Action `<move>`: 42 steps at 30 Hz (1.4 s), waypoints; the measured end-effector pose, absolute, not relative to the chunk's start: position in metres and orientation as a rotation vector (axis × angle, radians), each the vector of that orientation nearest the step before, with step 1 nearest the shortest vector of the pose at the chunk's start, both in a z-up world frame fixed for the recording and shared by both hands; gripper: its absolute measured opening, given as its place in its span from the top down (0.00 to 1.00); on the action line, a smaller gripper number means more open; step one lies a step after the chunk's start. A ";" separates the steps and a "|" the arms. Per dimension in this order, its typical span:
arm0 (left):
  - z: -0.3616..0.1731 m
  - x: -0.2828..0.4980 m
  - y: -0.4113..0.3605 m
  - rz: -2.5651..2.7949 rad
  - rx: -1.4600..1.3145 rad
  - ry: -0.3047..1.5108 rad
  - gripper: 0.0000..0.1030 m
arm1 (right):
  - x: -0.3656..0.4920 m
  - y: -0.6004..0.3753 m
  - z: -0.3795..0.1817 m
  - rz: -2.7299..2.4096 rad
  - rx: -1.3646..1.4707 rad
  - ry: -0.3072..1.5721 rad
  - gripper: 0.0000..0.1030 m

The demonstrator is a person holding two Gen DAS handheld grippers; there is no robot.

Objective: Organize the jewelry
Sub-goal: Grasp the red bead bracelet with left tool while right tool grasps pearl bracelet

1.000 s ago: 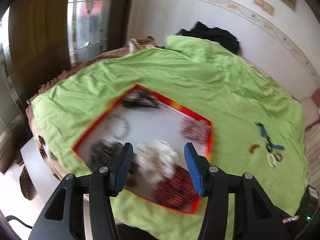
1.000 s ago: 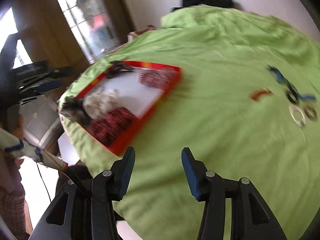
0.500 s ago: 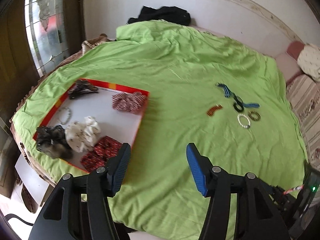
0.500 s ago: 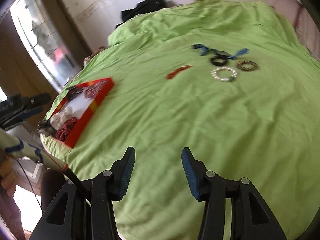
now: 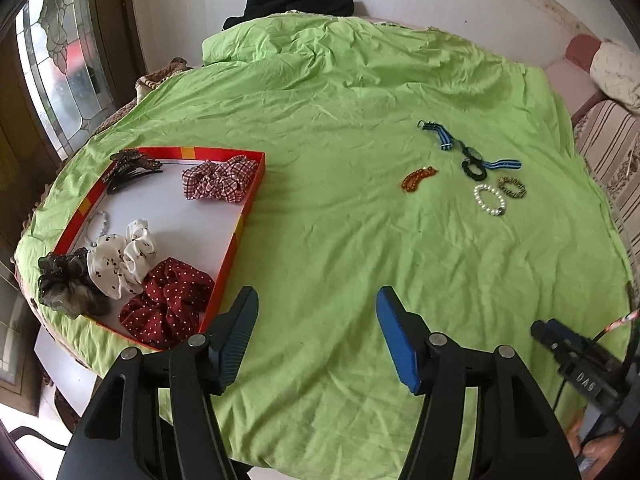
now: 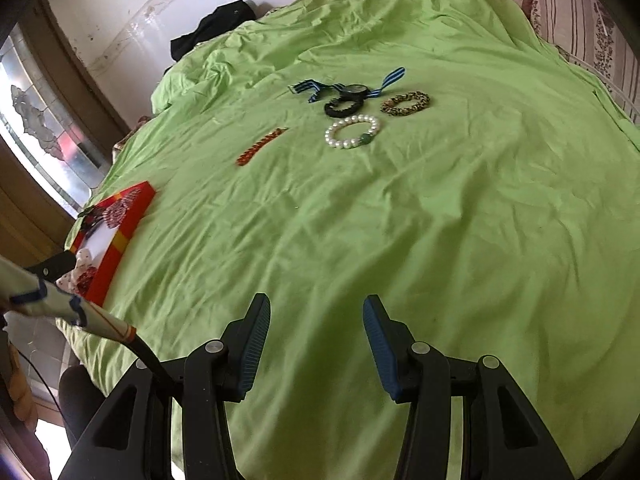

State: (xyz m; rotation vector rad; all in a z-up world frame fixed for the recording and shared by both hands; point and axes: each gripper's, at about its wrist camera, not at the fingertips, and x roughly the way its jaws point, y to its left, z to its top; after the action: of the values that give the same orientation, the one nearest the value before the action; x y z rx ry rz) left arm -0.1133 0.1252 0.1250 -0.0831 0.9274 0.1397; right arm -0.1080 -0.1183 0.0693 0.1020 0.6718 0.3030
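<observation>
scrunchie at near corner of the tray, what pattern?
Dark red with white dots; left wrist view shows it best.

Green sheet (image 5: 340, 240); red-rimmed white tray (image 5: 240, 232). In tray: red-white checked scrunchie (image 5: 220, 180), maroon white-dotted scrunchie (image 5: 168, 300), cream black-spotted scrunchie (image 5: 124, 260).

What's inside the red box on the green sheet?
Inside the shallow red cardboard box: a dark red dotted scrunchie, a white spotted scrunchie, a grey frilly scrunchie, a checked red scrunchie, dark hair claws, a clear bead bracelet. Anything beneath them is hidden.
</observation>
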 end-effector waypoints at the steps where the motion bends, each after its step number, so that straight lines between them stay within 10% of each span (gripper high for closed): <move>1: 0.123 -0.111 0.126 0.140 -0.085 0.933 0.41 | -0.105 -0.119 0.069 0.295 0.100 0.676 0.49; 14: 0.103 -0.043 0.115 -0.037 -0.139 0.991 0.42 | -0.054 -0.143 0.086 0.180 0.091 0.678 0.49; 42: 0.015 0.154 0.062 -0.212 -0.167 1.081 0.84 | 0.094 -0.142 0.099 0.214 0.200 0.698 0.49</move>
State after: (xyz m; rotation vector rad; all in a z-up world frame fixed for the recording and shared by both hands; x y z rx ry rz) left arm 0.1542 0.0624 0.0145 -0.1669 1.0815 -0.2115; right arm 0.0937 -0.1417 0.0990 0.2005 0.6980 0.2140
